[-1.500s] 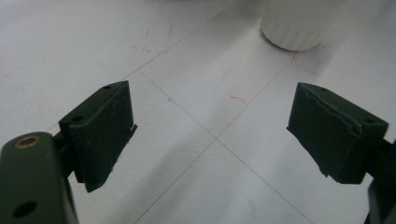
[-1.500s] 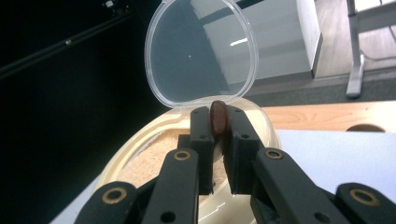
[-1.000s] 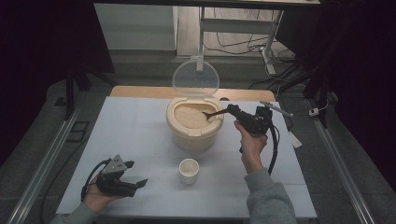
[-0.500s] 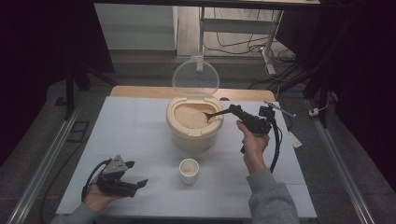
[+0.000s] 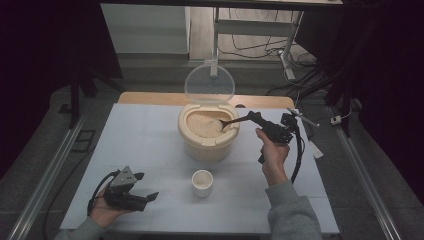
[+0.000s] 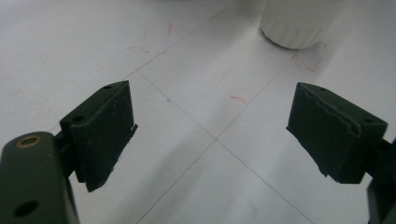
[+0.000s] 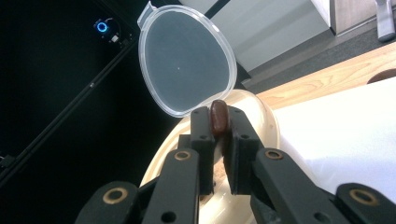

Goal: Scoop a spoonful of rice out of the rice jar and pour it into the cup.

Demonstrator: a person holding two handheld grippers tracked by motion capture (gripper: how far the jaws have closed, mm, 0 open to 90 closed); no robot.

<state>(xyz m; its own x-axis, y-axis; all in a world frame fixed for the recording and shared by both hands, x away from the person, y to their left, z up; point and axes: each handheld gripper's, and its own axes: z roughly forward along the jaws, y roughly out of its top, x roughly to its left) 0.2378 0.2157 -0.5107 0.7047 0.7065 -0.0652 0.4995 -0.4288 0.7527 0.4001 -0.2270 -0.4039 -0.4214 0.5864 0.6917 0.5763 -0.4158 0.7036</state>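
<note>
Rice bin (image 5: 208, 137) lid open. Right gripper (image 5: 255, 119) fingers clenched on spoon (image 5: 231, 121), bowl dipped in rice. Cup (image 5: 202, 182) before bin apparently unfilled. Left gripper (image 5: 147, 198) fingers released, idle.

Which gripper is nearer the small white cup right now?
Left. The left gripper rests open on the table just left of the small white cup; the right gripper holds a spoon over the rice container.

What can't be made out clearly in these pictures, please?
- Spoon: high view, its bowl is sunk in the rice, so its load is hidden; in the right gripper view the right gripper covers all but the handle's end.
- Cup: left gripper view, top edge cuts it off; high view, contents too small to tell.
</note>
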